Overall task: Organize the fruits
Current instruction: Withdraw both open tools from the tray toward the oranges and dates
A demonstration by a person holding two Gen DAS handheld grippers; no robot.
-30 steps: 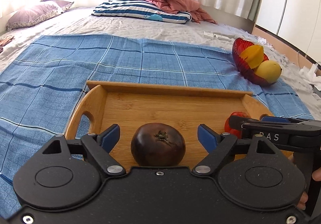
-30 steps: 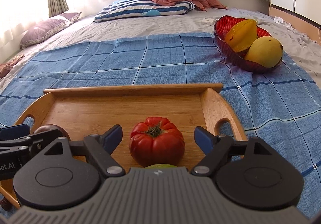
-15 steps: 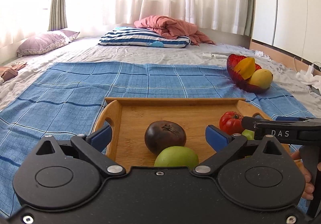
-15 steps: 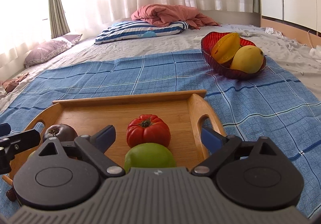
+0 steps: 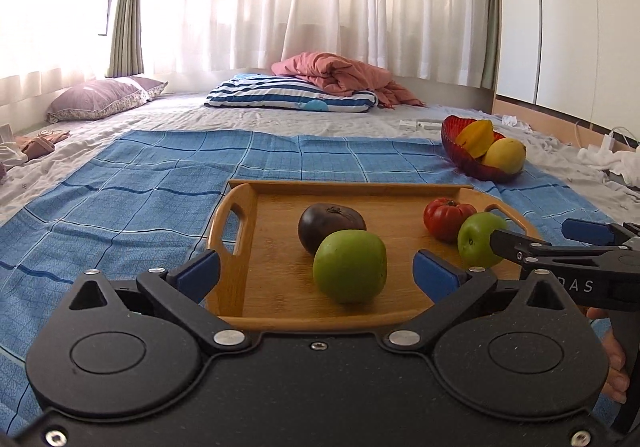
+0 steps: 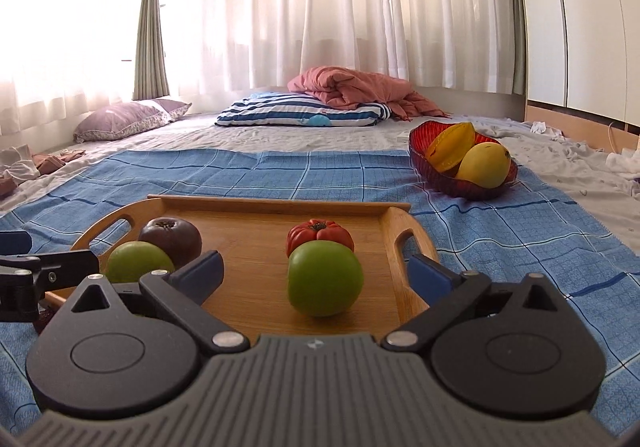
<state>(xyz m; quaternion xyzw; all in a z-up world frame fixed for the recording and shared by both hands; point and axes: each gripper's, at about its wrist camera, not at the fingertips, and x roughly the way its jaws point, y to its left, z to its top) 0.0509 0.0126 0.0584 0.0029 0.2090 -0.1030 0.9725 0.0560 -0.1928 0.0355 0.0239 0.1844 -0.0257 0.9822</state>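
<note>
A wooden tray [image 5: 400,191] [image 6: 248,207] lies on a blue checked cloth. On it sit a dark purple tomato [image 5: 330,225] [image 6: 172,239], a red tomato [image 5: 446,215] [image 6: 320,235] and two green fruits. My left gripper [image 5: 316,273] is open and empty, at the near edge of the tray, with the left green fruit [image 5: 350,265] [image 6: 136,261] just ahead between its fingers. My right gripper [image 6: 316,271] is open and empty, with the right green fruit [image 6: 325,279] [image 5: 480,239] just ahead of it.
A red glass bowl [image 5: 456,155] [image 6: 420,163] with a yellow mango [image 6: 484,165] and a starfruit [image 6: 450,147] stands on the cloth at the far right. Pillows and a pink blanket [image 5: 340,73] lie at the back of the bed. A wardrobe stands on the right.
Both grippers have drawn back and tilted up from the tray. The two green fruits have come into view in front of the tomatoes.
</note>
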